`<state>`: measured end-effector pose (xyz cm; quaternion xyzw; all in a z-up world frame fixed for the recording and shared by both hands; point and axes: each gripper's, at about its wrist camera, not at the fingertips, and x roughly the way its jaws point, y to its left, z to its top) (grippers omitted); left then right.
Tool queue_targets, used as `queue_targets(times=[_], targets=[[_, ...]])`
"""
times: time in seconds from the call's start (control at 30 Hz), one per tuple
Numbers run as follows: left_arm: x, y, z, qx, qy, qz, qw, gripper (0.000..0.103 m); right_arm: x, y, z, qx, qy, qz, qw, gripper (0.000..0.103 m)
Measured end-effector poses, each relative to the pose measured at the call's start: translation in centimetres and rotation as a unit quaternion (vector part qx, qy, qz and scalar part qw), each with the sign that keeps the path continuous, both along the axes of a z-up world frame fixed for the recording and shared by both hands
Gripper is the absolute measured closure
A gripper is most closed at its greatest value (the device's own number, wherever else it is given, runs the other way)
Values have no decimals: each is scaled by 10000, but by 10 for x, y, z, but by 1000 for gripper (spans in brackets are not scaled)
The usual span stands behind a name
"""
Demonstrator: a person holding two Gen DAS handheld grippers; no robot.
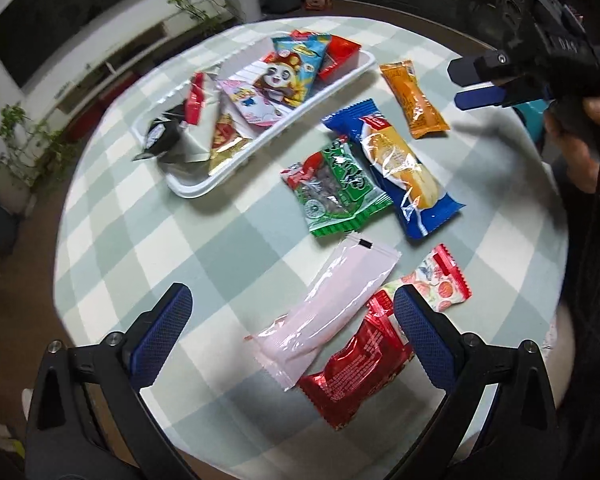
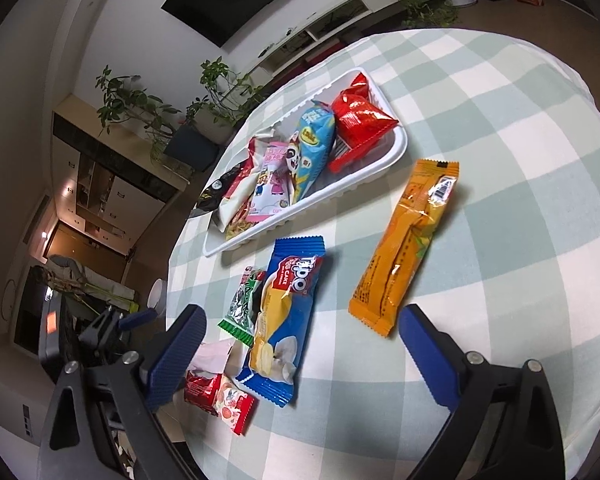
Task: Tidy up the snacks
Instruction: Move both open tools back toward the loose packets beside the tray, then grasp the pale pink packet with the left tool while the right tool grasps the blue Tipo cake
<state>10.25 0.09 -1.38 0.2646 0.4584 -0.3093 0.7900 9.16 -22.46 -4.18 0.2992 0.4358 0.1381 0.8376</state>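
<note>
A white tray at the far side of the round table holds several snack packets. Loose on the checked cloth lie an orange packet, a blue cake packet, a green packet, a pale pink packet, a red foil packet and a small fruit-print packet. My left gripper hangs open above the pink and red packets. My right gripper is open above the blue packet's near end.
The table's rounded edge drops off to the left, with potted plants and a low cabinet beyond. A hand holds the right gripper at the table's right side. Bare cloth lies right of the orange packet.
</note>
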Motion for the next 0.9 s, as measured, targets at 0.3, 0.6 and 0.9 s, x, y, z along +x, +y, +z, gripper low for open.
queue_targets(times=[0.3,0.6,0.9], targets=[[11,-20,-29,511,688,-584,9946,35,2,7,0,-159,-30,99,9998,9],[25,-8,-42,286,1156,-436,9919,48,4,13,0,-287,-59,193,9994,11],[12,-12,-41,442,1135,-426,9916,71,3,20,0,-453,-42,248,9987,15]])
